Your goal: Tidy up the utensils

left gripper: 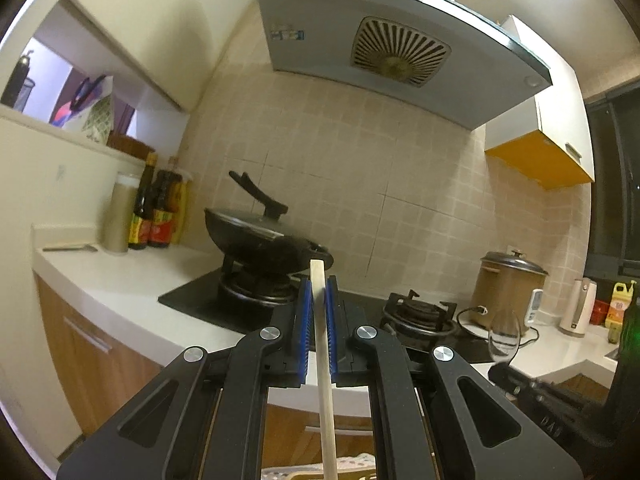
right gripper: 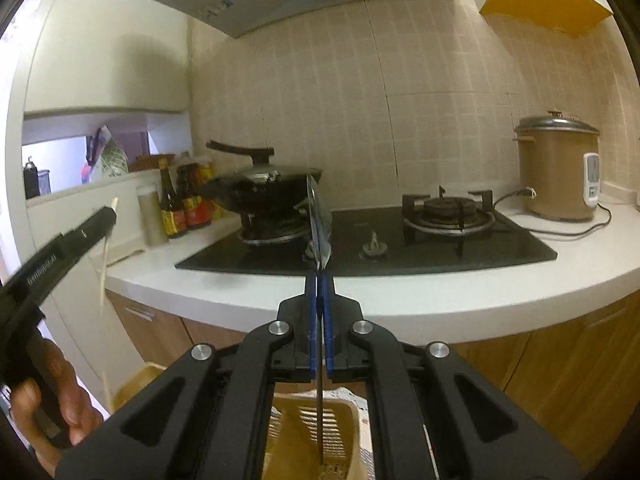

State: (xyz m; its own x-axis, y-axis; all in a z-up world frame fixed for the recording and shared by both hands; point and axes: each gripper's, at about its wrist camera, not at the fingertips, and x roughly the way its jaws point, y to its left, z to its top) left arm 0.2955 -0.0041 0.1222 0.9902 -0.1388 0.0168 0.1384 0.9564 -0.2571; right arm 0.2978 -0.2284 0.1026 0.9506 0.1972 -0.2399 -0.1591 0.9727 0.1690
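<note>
Our left gripper (left gripper: 319, 292) is clamped on a pale wooden chopstick (left gripper: 323, 344), our right gripper (right gripper: 320, 292) on a thin metal spoon (right gripper: 319, 216) — both utensils upright, with the beige slotted plastic basket (right gripper: 320, 420) directly below the right one, nearer.

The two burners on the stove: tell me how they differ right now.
The left burner carries a black wok with its lid on; the right burner stands bare, its grate exposed. The left burner sits by the sauce bottles, the right by the rice cooker. Both are set in the same black glass hob.
</note>
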